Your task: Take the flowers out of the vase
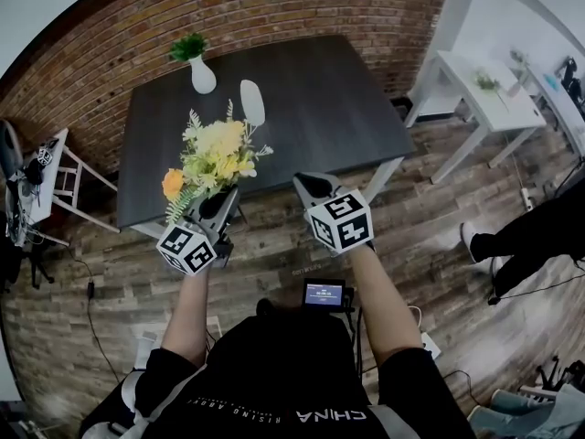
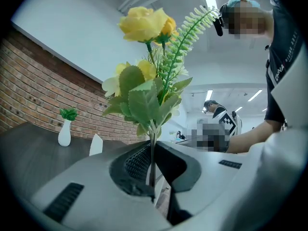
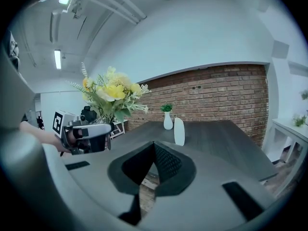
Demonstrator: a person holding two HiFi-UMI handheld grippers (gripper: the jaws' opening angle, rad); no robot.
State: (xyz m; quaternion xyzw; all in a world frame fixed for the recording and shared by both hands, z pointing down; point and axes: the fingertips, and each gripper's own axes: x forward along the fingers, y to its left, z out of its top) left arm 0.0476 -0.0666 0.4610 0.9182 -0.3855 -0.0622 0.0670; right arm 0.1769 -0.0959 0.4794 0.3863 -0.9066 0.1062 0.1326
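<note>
A bunch of yellow and orange artificial flowers (image 1: 215, 158) with green fern sprigs is held above the near edge of the dark table (image 1: 311, 108). My left gripper (image 1: 224, 201) is shut on its thin stems. In the left gripper view the stems (image 2: 152, 160) stand upright, pinched between the jaws, with the blooms (image 2: 144, 25) overhead. The tall white vase (image 1: 252, 103) stands empty on the table beyond the flowers, also in the right gripper view (image 3: 179, 131). My right gripper (image 1: 309, 187) hangs beside the left one, shut with nothing in it; its jaws (image 3: 154, 150) meet tip to tip.
A small white vase with a green plant (image 1: 199, 71) stands at the table's far left. A brick wall (image 1: 274, 7) runs behind the table. A white table (image 1: 480, 94) is at the right, a white stool (image 1: 55, 167) at the left, and a person's leg (image 1: 512, 236) at the right.
</note>
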